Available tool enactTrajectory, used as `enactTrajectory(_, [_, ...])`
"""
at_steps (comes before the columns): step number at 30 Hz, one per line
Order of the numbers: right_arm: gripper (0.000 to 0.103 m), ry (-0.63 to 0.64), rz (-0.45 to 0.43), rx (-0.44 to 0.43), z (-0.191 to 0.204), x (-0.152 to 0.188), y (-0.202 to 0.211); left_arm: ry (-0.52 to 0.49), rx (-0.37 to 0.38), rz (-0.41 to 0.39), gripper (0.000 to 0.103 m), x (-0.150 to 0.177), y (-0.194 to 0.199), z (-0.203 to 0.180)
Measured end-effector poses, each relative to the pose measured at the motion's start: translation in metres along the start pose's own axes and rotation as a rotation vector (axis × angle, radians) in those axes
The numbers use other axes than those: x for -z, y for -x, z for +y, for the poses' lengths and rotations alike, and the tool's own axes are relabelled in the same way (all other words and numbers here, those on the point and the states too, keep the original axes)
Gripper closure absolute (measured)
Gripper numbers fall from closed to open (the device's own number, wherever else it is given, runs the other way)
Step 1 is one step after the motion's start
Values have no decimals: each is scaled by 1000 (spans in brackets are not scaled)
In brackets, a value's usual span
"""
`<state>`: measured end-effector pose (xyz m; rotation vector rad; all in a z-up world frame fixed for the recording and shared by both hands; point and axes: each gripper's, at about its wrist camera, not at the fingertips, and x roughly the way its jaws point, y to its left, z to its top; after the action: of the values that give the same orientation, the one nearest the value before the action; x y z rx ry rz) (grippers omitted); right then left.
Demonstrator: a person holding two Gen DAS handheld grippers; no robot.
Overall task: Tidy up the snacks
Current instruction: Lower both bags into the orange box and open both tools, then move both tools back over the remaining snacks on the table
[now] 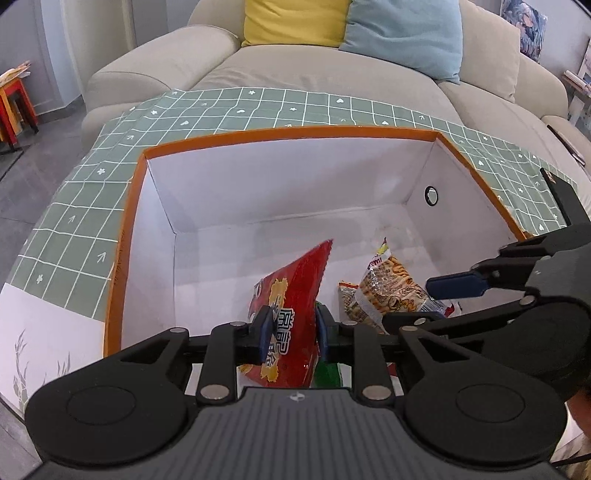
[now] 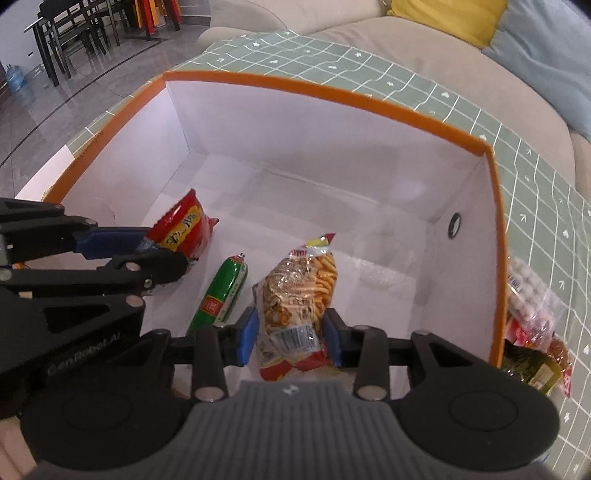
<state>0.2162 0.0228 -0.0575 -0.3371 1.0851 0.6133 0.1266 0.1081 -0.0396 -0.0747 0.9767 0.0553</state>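
An orange-rimmed box (image 1: 280, 133) with white inner walls stands on a green checked cloth; it also shows in the right wrist view (image 2: 332, 96). My left gripper (image 1: 293, 330) is shut on a red snack bag (image 1: 295, 291) inside the box; that bag also shows in the right wrist view (image 2: 186, 229). My right gripper (image 2: 291, 334) is shut on a clear bag of stick snacks (image 2: 303, 291), also inside the box; this bag shows in the left wrist view (image 1: 391, 288) too. A green sausage stick (image 2: 221, 291) lies on the box floor between the two bags.
More snack packets (image 2: 528, 306) lie on the cloth (image 2: 535, 155) outside the box's right wall. A beige sofa (image 1: 295, 70) with yellow and blue cushions is behind. Dark chairs (image 2: 74, 26) stand on the grey floor at far left.
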Motion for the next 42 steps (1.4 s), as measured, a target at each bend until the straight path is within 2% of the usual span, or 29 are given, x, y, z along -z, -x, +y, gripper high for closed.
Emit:
enactTrajectory(4, [59,17,-23,23,-1,2,8,8,12,-5,63,-2,6,1])
enactTrajectory(8, [48,38,-68,58,-2,6,25,3,6,-30,49,-5,19,-2])
enactTrajectory(14, [38,13,-165,71,-15,17,60,12,23,-113,37,-10,46,-8])
enactTrajectory(20, [26,-59,-304,68,-31,36,108,49,38,-238,34,-13,74,-18])
enactTrajectory(24, [24,-113,-396,77,-45,56,135,44,60,-320,31,-12,89,-31])
enactTrajectory(28, [17,-164,-439,76,-64,79,152,20,107,-369,29,-9,97,-49])
enactTrajectory(30, [14,-184,-446,90,-72,90,157,-9,129,-366,26,-6,97,-60])
enactTrajectory(35, [13,-244,-441,136,-101,125,161,-125,179,-316,26,1,87,-97])
enactTrajectory(42, [13,-394,-390,186,-157,179,152,-349,289,-220,27,10,67,-149])
